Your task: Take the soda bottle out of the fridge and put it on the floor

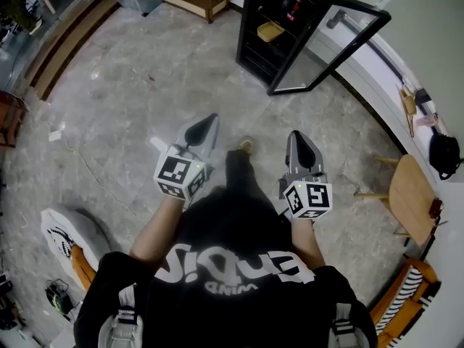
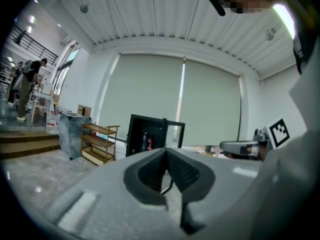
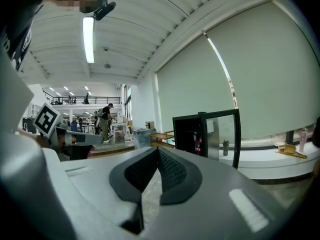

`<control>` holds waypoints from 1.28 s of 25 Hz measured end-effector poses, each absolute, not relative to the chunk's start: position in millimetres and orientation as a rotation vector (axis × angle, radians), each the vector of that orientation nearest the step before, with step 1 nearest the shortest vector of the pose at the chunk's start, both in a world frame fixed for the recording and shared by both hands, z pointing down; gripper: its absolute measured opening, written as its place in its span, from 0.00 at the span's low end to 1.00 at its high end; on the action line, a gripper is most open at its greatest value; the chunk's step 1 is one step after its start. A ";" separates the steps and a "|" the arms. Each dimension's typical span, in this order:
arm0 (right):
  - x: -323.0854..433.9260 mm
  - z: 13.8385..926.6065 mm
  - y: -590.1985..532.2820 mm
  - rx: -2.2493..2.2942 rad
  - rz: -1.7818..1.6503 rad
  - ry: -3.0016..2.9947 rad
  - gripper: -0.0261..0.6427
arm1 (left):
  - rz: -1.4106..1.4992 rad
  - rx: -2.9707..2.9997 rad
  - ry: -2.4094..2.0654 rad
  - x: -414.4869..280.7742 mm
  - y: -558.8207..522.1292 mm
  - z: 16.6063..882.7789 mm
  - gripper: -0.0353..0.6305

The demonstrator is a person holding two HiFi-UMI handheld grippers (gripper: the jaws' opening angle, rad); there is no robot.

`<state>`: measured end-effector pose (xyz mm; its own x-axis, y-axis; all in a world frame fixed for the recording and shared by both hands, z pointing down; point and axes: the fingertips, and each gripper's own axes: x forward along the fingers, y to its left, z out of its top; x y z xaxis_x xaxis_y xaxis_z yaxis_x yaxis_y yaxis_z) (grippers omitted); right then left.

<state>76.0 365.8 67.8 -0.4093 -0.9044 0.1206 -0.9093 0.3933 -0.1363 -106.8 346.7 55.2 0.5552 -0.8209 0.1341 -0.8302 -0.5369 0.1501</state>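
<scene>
Left gripper and right gripper we hold closed, empty; soda bottle stands upright in open fridge far ahead, nearer our right.

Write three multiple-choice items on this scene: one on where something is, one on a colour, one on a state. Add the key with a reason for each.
1. Where is the soda bottle?
A. on the floor
B. inside the fridge
C. on the wooden shelf

2. What colour is the fridge's casing?
A. black
B. white
C. red

3. How does the fridge door stand?
A. shut
B. taken off
C. swung open

Key:
1 B, the right gripper view shows it within the dark cabinet.
2 A, the casing is black in every view.
3 C, the head view shows the door angled out from the cabinet.
</scene>
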 end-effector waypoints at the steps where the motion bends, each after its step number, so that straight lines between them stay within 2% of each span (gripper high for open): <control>1: 77.0 69.7 358.2 1.698 0.283 -2.597 0.04 | 0.069 2.598 -1.388 -106.0 338.4 56.1 0.06; 32: 116.7 61.2 -18.9 1.691 0.299 -2.587 0.04 | 0.078 2.701 -1.233 -33.4 -58.0 37.5 0.06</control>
<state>116.7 -18.9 61.2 -0.4062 -0.9037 0.1353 -0.9108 0.3883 -0.1407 -33.4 -58.0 37.5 0.6562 -0.7452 0.1185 -0.7542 -0.6430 0.1333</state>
